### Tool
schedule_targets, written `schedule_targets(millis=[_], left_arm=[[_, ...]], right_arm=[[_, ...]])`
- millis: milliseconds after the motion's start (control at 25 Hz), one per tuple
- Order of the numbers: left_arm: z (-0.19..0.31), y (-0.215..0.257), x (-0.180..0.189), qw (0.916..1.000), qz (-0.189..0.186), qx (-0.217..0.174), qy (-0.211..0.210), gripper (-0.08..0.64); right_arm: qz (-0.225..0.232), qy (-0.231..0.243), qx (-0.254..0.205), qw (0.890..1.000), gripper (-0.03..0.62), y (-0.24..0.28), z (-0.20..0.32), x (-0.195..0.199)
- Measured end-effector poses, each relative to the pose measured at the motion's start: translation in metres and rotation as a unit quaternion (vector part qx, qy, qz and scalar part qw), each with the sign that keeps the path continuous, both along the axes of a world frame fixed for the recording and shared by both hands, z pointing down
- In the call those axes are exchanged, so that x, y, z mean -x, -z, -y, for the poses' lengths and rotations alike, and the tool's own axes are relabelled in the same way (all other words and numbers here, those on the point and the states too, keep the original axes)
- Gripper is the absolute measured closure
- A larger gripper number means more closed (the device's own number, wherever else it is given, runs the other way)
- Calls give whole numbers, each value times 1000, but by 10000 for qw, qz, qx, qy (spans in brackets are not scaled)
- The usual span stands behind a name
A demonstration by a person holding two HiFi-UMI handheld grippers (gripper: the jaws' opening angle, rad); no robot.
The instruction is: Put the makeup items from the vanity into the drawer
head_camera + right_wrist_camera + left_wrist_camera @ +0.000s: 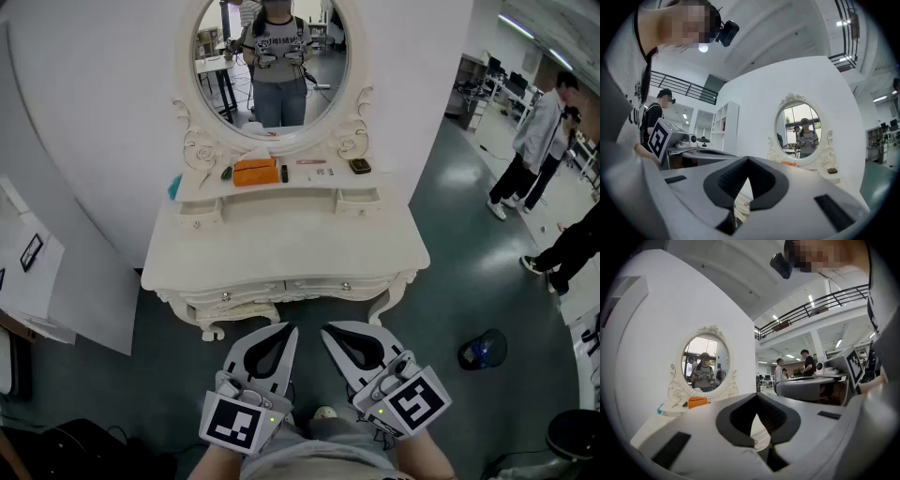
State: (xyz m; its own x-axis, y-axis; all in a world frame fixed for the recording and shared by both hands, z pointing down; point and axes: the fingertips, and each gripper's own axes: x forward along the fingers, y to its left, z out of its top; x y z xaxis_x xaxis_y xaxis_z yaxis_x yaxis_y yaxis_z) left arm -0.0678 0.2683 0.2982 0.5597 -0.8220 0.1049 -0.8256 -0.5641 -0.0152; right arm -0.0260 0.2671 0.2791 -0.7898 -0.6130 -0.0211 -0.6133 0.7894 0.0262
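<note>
The left tongs (286, 330) and right tongs (330, 331) are both clenched on nothing, side by side low in front of the white carved vanity worktop (281, 246) and well apart from it. A flat orange pouch (255, 172) lies on the raised shelf below the oval mirror (272, 56). Near it are a small dark square case (359, 166) and tinier items, possibly lipsticks. The white front drawers (234, 293) are closed.
</note>
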Motion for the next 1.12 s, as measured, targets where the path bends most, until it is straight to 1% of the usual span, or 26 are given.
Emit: schedule_targets(millis=[120, 240, 640, 840, 960, 1120], left_arm=[[2, 0, -2, 10000, 30, 15, -41, 552], [4, 0, -6, 10000, 40, -2, -79, 552], [12, 0, -26, 9999, 0, 2, -125, 552], [21, 1, -38, 9999, 5, -47, -95, 552], [26, -1, -46, 10000, 16, -76, -48, 552], [32, -4, -52, 10000, 25, -82, 25, 552]], right_arm=[[-91, 35, 108, 9999, 580, -6, 0, -1], [24, 8, 29, 10000, 580, -2, 3, -3], [42, 13, 29, 10000, 580, -3, 11, -21], [85, 103, 48, 9999, 577, -3, 17, -32], [91, 23, 36, 9999, 571, -6, 23, -43], [157, 36, 159, 9997, 565, -10, 32, -53]])
